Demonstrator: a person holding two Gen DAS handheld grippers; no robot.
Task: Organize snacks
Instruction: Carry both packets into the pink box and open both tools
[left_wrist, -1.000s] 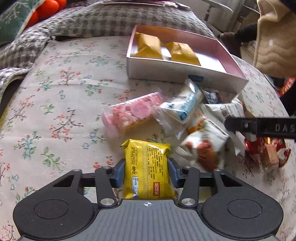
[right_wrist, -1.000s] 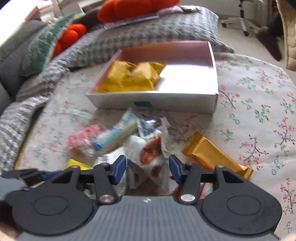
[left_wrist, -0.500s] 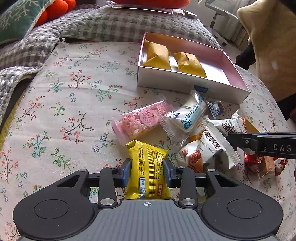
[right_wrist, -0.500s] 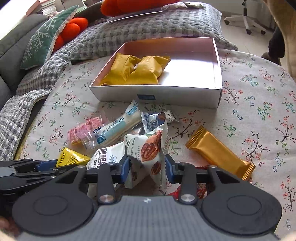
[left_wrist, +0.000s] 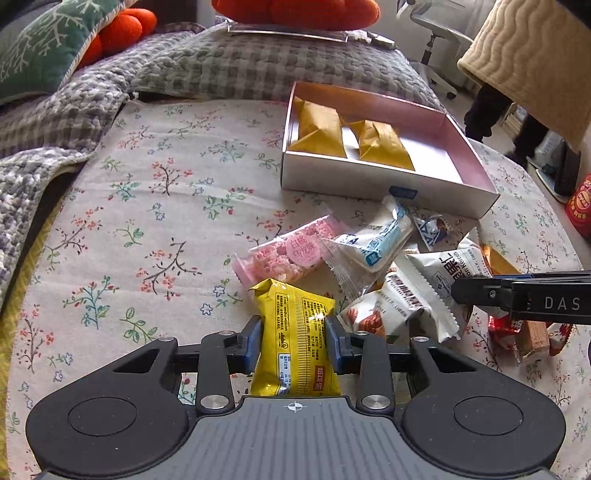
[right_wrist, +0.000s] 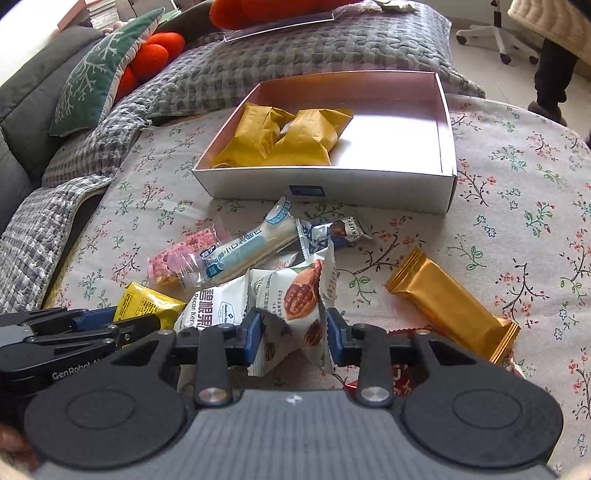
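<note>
**A:** What's tough to read here? Under the right claw (right_wrist: 291, 334) there's a red wrapper (right_wrist: 400, 373), mostly covered by the claw body, so no idea what snack that is. And the right claw only shows up as a black bar at the edge of the left camera.

**B:** Yeah, and the small blue-and-white truffle packet (right_wrist: 334, 232) ahead of the right claw is half buried under the long blue-white bar (right_wrist: 243, 251).

**A:** Claws then? The left claw (left_wrist: 293, 339) is pinching the yellow packet (left_wrist: 295, 332), blue pads pressed into both sides.

**B:** Right one has just been closing too, and it's squeezing the white pecan packet (right_wrist: 295, 306), wrapper crumpled between the pads. The gold bar (right_wrist: 450, 306) lies off to its right on the floral table (right_wrist: 517, 206), and the box (right_wrist: 325, 181) with two golden packets sits further ahead.
</note>
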